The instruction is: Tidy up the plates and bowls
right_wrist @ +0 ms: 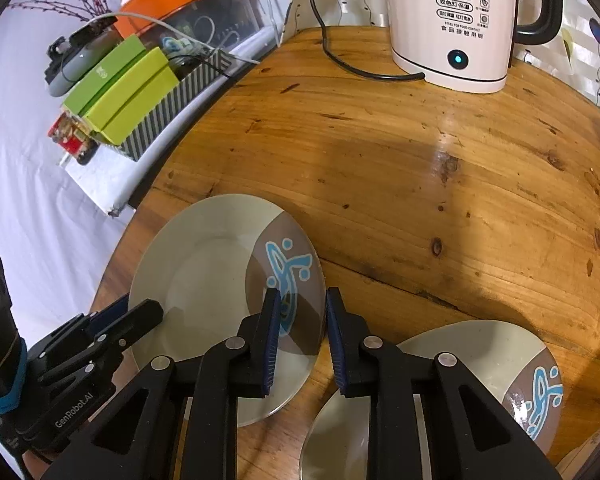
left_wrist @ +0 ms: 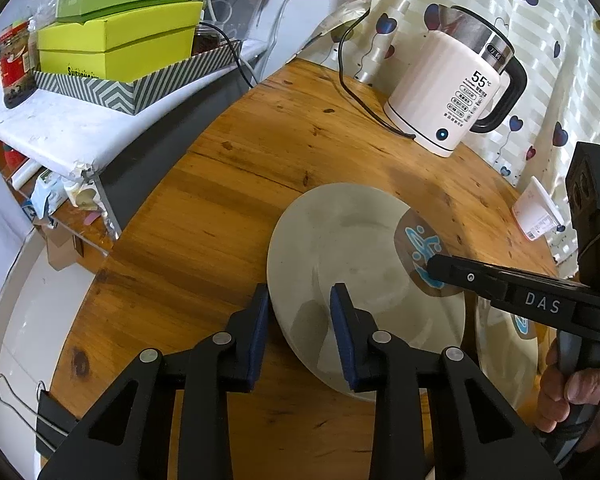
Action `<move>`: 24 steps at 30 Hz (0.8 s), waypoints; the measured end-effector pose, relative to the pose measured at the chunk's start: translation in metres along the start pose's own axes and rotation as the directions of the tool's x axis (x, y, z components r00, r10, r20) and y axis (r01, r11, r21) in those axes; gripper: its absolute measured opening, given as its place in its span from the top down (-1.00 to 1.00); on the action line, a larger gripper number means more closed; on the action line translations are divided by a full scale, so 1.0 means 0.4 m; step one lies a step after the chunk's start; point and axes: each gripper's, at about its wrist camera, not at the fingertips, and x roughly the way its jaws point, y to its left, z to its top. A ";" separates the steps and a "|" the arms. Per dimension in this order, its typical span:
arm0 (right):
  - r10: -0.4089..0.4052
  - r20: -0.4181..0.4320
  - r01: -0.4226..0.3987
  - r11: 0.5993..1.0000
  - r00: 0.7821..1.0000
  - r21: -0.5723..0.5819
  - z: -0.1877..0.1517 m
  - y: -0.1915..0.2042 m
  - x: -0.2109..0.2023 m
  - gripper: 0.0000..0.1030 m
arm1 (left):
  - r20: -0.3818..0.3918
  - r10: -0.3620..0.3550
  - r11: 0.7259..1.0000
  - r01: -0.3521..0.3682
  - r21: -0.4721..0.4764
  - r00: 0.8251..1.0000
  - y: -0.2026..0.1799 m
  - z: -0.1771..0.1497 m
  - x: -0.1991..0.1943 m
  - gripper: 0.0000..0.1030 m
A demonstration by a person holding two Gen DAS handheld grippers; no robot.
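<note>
Fig.: two grippers at one plate on a round wooden bench [right_wrist: 420,168].

Plates: 2, both grey-green w/ a brown segment bearing a blue motif. Plate A [right_wrist: 212,280] lies near the bench's left edge; plate B [right_wrist: 488,364] lies just beside it, to the right and nearer the cameras; whether their rims touch cannot be told.

Grippers: 2. Left gripper [left_wrist: 300,308] straddles plate A's left rim, one finger outside the rim, one over the plate, a gap at the outer pad: jaws apart, not pressing. Right gripper [right_wrist: 302,312] straddles plate A's right rim at the brown segment, jaws narrow; pad contact cannot be told.

Other: 1 white kettle [right_wrist: 452,28] w/ 1 black cord [right_wrist: 340,60] at the bench's far side; 2 lime-green boxes [left_wrist: 120,48] stacked on a side shelf.
</note>
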 end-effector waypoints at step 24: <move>-0.001 0.034 0.001 1.000 0.999 -0.002 -0.098 0.050 -0.161 0.57 | 0.042 -0.004 0.999 0.003 0.039 0.999 -0.058 -0.059 -0.170 0.38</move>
